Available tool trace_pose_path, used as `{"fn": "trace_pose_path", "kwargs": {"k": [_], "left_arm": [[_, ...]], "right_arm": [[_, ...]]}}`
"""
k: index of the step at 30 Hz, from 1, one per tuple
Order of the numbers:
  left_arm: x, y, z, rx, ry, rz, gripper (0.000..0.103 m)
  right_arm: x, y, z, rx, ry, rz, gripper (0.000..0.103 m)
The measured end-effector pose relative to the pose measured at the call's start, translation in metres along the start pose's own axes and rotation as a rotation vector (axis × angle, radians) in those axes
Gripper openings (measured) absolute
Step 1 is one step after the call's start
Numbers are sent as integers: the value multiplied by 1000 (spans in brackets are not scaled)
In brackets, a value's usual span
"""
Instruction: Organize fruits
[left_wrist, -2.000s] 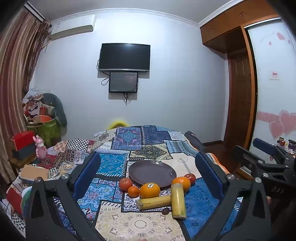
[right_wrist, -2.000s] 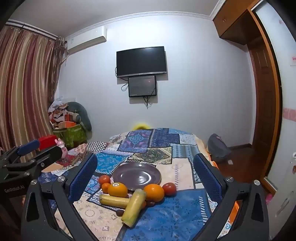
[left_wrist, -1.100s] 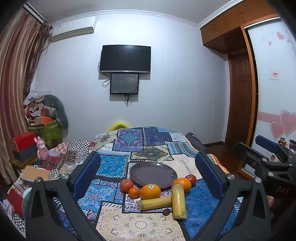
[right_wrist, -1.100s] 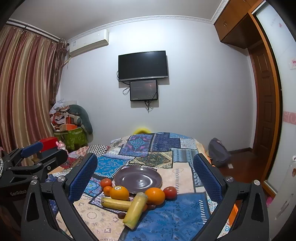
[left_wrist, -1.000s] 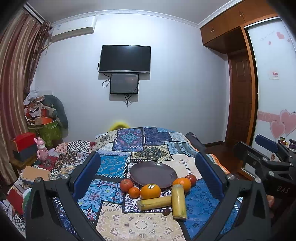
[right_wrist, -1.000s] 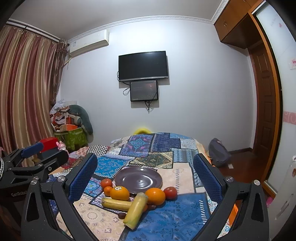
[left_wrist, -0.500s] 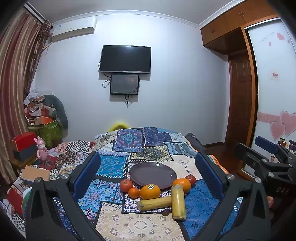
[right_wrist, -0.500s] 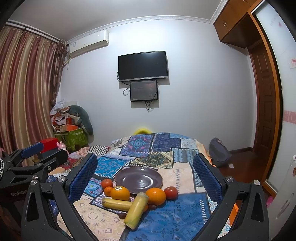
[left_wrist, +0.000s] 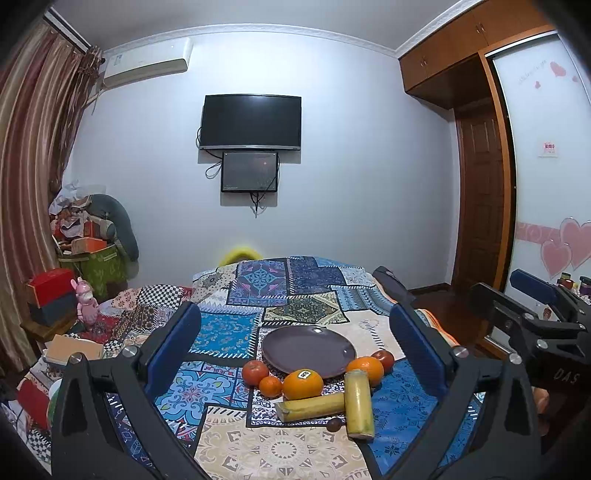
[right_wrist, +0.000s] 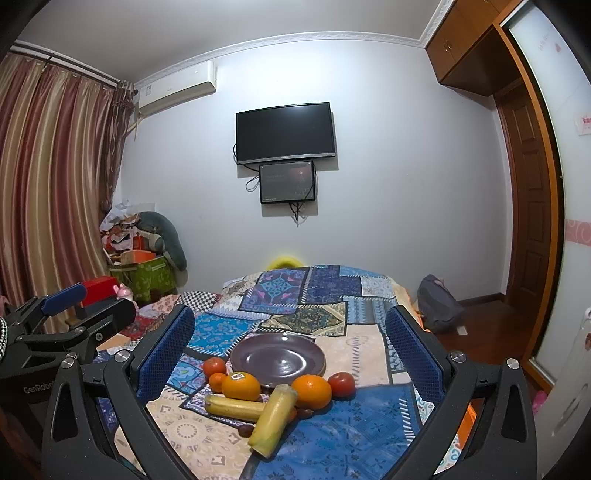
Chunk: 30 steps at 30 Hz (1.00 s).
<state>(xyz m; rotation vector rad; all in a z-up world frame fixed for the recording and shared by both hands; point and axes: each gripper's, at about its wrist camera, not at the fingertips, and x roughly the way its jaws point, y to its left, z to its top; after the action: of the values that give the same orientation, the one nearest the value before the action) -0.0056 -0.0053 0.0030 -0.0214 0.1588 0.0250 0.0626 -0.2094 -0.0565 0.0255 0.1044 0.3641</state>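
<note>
On patchwork-quilt bed (left_wrist: 295, 295), oranges (left_wrist: 302, 384), tomatoes (left_wrist: 255, 372) & bananas (left_wrist: 359, 404) lie just beside round purple plate (left_wrist: 308, 349) (plate bare). Left claw (left_wrist: 295, 343) & right claw (right_wrist: 290, 345) both wide, holding nothing.

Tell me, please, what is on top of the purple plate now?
Nothing lies on the purple plate; its whole face shows bare. The fruits sit on the patchwork cloth around its near rim, such as the stickered orange. What is under the plate is covered.
</note>
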Motion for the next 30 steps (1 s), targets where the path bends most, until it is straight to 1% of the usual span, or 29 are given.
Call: {"fn": "trace_pose_path", "kwargs": {"k": [26,30], "left_arm": [[-1,0,2,-11,-2,-7,103],[1,1,1,-15,15,-29,103]], "right_arm": [[1,-3,1,10,5,7,103],[5,-3,-1,6,19,4,103]]}}
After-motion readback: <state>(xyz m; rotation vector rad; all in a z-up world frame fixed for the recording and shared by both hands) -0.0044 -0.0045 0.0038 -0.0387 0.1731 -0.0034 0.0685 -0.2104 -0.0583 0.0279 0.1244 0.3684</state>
